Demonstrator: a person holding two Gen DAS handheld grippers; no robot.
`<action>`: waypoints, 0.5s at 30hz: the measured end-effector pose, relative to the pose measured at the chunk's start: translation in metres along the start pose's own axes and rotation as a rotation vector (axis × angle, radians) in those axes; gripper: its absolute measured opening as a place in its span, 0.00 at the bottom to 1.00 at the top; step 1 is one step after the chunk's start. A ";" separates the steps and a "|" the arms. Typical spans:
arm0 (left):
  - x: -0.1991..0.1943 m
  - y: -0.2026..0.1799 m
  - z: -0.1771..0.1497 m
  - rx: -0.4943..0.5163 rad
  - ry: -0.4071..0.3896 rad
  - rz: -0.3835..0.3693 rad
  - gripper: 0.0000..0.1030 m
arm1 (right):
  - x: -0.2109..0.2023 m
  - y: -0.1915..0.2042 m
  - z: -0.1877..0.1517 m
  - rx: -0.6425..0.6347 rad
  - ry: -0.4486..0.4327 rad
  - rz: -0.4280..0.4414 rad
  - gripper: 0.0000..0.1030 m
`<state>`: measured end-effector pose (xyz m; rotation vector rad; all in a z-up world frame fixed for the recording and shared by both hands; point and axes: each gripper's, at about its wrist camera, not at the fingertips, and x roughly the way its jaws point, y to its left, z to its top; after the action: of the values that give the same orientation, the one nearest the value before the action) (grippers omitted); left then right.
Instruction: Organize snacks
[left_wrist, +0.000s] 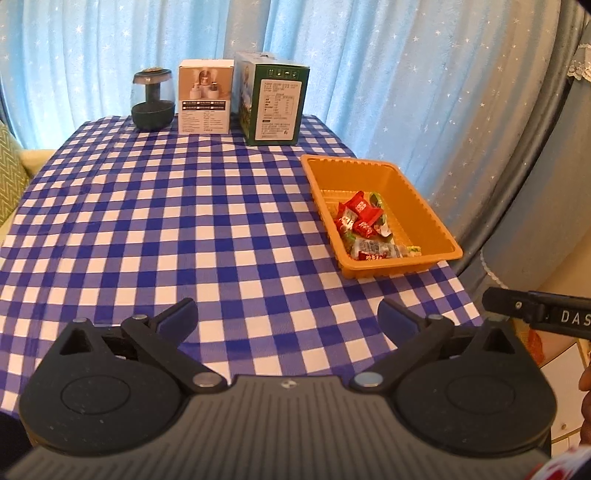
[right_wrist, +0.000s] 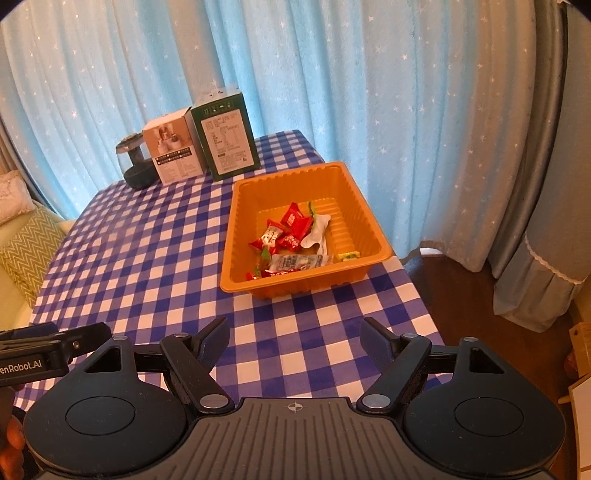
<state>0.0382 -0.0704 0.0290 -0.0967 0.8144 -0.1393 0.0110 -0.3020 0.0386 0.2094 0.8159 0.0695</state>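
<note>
Left wrist view: the left tool (left_wrist: 287, 317) hangs over the blue-checked worktop (left_wrist: 166, 229) with its jaws spread wide, nothing between them, touching nothing. The right tool (right_wrist: 294, 339), seen from its own camera, also stands apart and empty above the cloth. Wrapped snacks (right_wrist: 291, 242), red, white and green, lie heaped inside the orange tray (right_wrist: 236, 236) near the worktop's right edge, well ahead of both tools. At the far edge stand a dark glass jar (left_wrist: 152, 99), a white box (left_wrist: 205, 98) and a taller green box (left_wrist: 275, 99), side by side before a starry blue curtain (left_wrist: 369, 74). Only the right wrist view shows the brown floor (right_wrist: 454, 280) beyond the worktop; each view catches the other tool at its border.
</note>
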 end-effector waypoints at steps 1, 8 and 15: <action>-0.002 -0.001 -0.001 0.005 0.002 0.004 1.00 | -0.002 0.000 -0.001 -0.006 0.002 0.001 0.75; -0.019 -0.002 -0.007 0.003 0.002 0.010 1.00 | -0.009 0.007 -0.006 -0.021 0.008 0.027 0.75; -0.031 -0.008 -0.009 0.024 -0.024 0.000 1.00 | -0.014 0.008 -0.014 -0.023 0.017 0.043 0.75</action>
<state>0.0098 -0.0737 0.0457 -0.0759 0.7889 -0.1471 -0.0091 -0.2938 0.0411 0.2045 0.8275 0.1215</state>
